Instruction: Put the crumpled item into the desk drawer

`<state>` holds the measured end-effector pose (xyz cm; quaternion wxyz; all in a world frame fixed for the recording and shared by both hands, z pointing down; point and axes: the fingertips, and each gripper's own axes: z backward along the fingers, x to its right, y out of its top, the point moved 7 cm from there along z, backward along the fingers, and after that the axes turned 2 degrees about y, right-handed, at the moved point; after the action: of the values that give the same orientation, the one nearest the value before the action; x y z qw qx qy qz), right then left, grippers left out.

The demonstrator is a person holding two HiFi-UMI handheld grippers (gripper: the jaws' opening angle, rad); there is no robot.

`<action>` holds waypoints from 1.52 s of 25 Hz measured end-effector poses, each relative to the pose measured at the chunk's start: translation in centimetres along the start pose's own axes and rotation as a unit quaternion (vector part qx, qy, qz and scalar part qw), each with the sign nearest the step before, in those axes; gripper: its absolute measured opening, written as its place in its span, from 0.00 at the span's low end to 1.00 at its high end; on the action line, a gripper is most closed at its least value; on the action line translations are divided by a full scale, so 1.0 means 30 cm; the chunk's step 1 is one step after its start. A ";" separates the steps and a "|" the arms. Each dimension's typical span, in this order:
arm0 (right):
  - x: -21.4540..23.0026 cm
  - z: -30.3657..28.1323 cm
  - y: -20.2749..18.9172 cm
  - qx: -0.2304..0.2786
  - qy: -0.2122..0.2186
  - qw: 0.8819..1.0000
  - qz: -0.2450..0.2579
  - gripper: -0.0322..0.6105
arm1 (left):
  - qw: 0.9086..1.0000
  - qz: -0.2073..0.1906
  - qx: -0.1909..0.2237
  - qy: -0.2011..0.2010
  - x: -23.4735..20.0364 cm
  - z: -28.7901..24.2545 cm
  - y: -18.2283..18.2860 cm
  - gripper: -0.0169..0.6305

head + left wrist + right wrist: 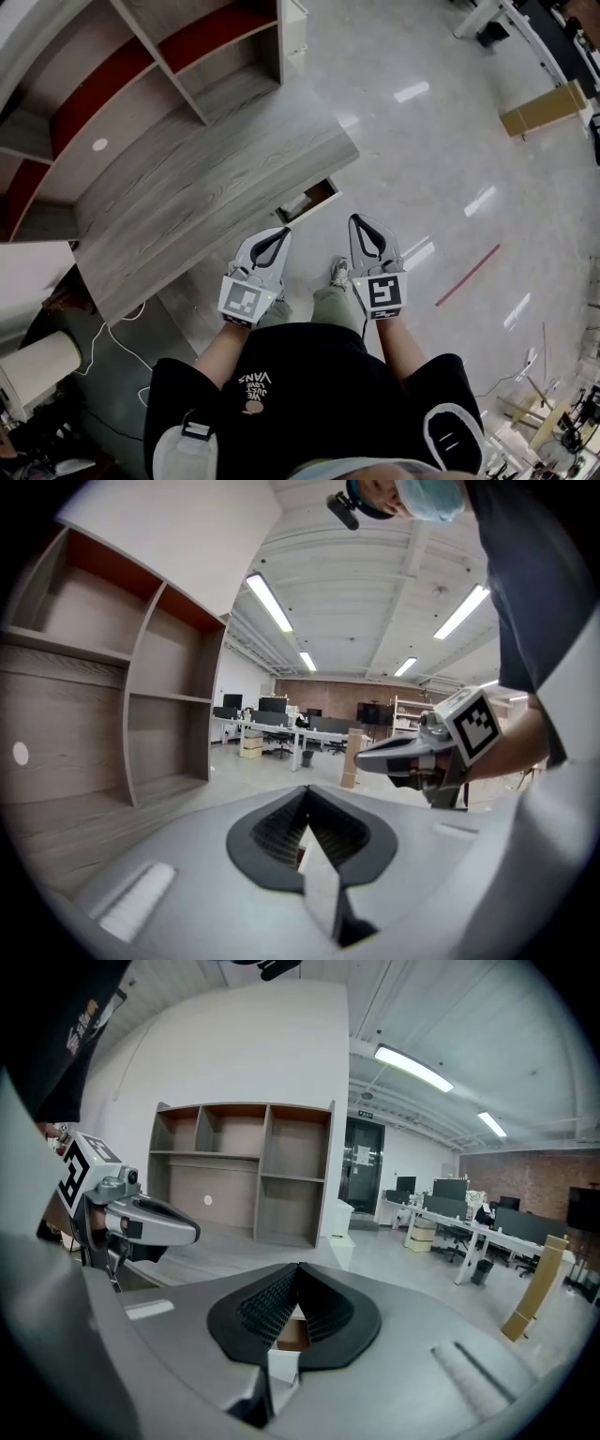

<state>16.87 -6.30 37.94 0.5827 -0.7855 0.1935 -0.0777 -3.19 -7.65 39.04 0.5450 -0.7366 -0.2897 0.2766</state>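
Observation:
A grey wood desk (187, 197) with a shelf unit (141, 75) on it stands at the upper left. Its drawer (309, 201) is pulled out a little at the desk's near corner and shows a brown inside. No crumpled item is in view. My left gripper (283, 232) hangs just in front of the drawer, shut with nothing in it. My right gripper (357, 219) is beside it over the floor, also shut and empty. In the left gripper view my left gripper (307, 789) points past the shelves, with my right gripper (370, 758) at its right.
A cardboard piece (544, 111) stands on the glossy floor at the upper right, and a red tape line (467, 275) lies to the right. Cables (112, 337) and a white cylinder (37, 366) sit at the lower left. Office desks (281, 733) stand far off.

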 end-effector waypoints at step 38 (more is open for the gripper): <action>-0.108 0.243 0.115 0.038 -0.067 0.997 -0.014 0.05 | 0.996 -0.071 0.047 -0.013 -0.021 0.247 0.128 0.11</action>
<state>15.70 0.60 32.76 0.6229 -0.7686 0.1398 -0.0404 -8.51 -4.26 33.53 0.5935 -0.6843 -0.3346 0.2599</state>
